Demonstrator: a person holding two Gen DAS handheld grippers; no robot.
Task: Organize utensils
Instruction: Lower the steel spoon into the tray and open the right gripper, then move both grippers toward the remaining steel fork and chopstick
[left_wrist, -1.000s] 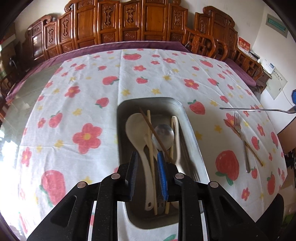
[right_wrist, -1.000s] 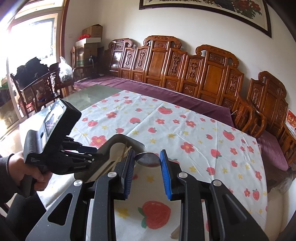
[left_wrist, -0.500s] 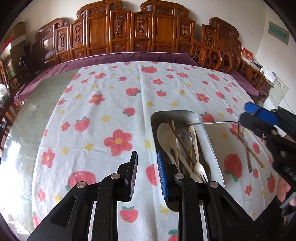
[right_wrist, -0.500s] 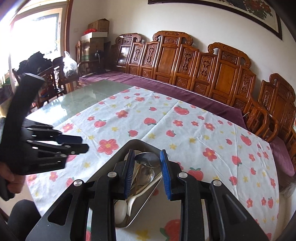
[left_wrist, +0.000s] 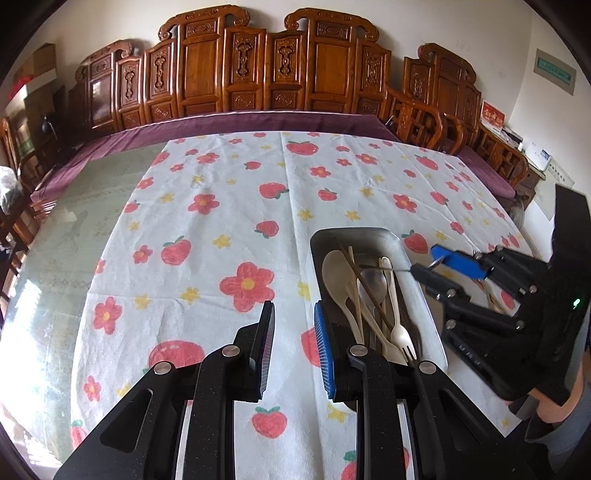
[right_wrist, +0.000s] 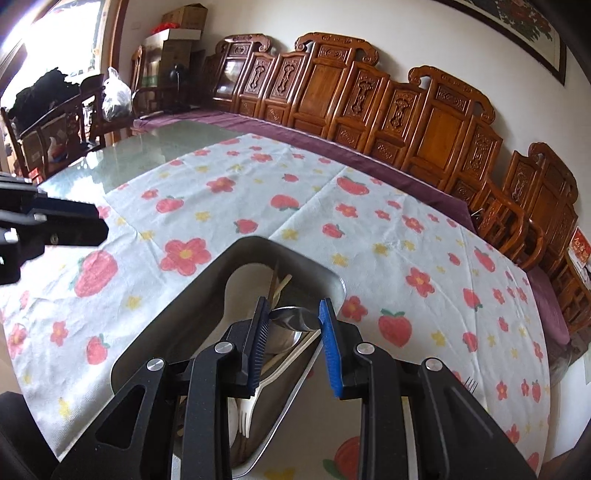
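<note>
No readable writing anywhere. The right gripper (right_wrist: 293, 314), pinching a metal spoon (right_wrist: 293, 319), had dropped from beside the tray (left_wrist: 424, 295) to right over it. The left gripper (left_wrist: 293, 325), slightly spread and empty, had backed off the tray.

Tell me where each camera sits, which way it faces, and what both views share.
Left wrist: on the left tongs, facing down over the tablecloth; right tongs and a hand show at right.
Right wrist: on the right tongs, over the metal tray, gripping a metal spoon; left tongs show at left.
Shared: tray, white plastic fork, carved wooden chairs.
</note>
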